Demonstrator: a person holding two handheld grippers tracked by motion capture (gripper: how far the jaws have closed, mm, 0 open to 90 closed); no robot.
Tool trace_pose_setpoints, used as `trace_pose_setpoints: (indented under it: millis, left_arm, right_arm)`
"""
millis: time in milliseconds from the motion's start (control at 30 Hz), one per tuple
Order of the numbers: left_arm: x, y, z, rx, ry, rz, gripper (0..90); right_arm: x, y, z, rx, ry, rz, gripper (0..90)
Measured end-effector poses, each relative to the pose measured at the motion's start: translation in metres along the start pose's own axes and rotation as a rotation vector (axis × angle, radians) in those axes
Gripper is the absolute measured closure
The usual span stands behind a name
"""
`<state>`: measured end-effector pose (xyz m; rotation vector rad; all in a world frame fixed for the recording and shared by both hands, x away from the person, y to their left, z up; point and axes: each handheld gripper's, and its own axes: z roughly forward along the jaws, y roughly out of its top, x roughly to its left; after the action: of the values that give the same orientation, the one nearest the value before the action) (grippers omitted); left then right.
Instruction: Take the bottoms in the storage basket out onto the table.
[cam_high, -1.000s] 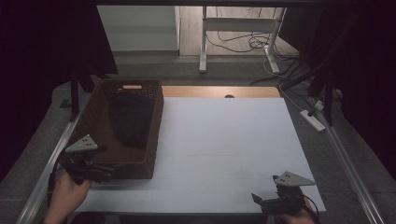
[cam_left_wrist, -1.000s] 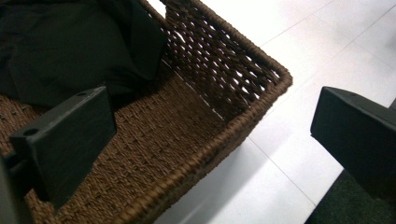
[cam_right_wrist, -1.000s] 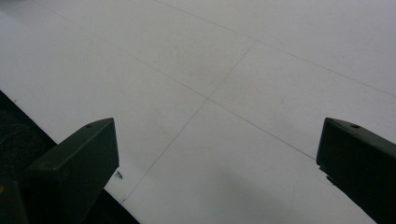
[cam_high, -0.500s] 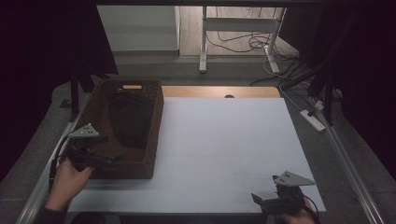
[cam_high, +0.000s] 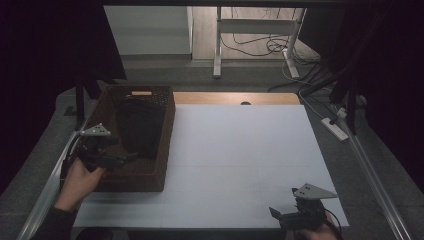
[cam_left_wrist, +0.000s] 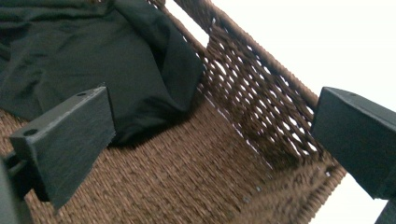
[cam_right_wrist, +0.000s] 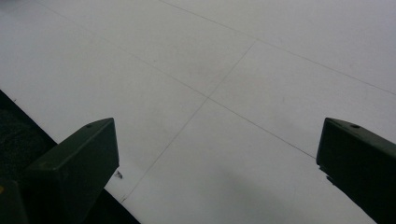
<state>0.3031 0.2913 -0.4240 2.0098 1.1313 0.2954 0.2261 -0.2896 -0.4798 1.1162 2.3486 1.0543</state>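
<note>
Left gripper (cam_high: 131, 157) open over basket (cam_high: 150, 179) near rim; dark cloth (cam_left_wrist: 93, 60) beyond.

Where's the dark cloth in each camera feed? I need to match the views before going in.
High view: the dark cloth lies inside the woven basket, at the table's left.
Left gripper view: upper left, on the basket floor, beyond the left jaw.
Right gripper view: faces the white tabletop, away from the basket.
Shared landmark: the white tabletop, which borders the basket's wall in the first two.
</note>
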Motion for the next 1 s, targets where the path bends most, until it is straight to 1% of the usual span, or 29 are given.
trace_pose_setpoints:
  millis: [67, 167, 300, 467, 567, 600, 633, 733, 800, 1000]
  left_arm:
    - [0.004, 0.002, 0.002, 0.000, 0.008, -0.002, 0.0]
    - [0.011, 0.007, 0.006, 0.014, 0.020, -0.027, 0.0]
    - [0.017, 0.014, 0.009, 0.019, 0.036, -0.034, 0.0]
    - [0.024, 0.023, 0.013, 0.004, 0.044, -0.043, 0.0]
    - [0.027, 0.029, 0.018, 0.012, 0.064, -0.047, 0.1]
    - [0.028, 0.031, 0.019, 0.012, 0.059, -0.048, 0.1]
    - [0.029, 0.033, 0.020, 0.011, 0.054, -0.048, 0.1]
    - [0.031, 0.038, 0.024, 0.015, 0.048, -0.031, 0.2]
    - [0.033, 0.042, 0.028, 0.029, 0.044, -0.021, 0.1]
    - [0.040, 0.052, 0.035, 0.055, 0.052, -0.013, 0.1]
  right_arm:
    - [0.000, 0.000, 0.000, 0.002, 0.000, 0.001, 0.0]
    - [0.000, 0.000, 0.000, 0.003, 0.000, 0.002, 0.0]
    - [-0.001, 0.000, 0.001, 0.004, 0.002, 0.005, 0.0]
    - [-0.001, 0.000, 0.001, 0.005, 0.003, 0.006, 0.0]
    - [-0.001, 0.000, 0.001, 0.006, 0.003, 0.007, 0.0]
    - [-0.001, 0.000, 0.001, 0.006, 0.004, 0.008, 0.0]
    - [-0.001, 0.000, 0.001, 0.006, 0.004, 0.008, 0.0]
    - [-0.001, 0.000, 0.001, 0.007, 0.004, 0.008, 0.0]
    - [-0.001, 0.000, 0.001, 0.007, 0.004, 0.008, 0.0]
    - [-0.001, 0.000, 0.001, 0.005, 0.005, 0.010, 0.0]
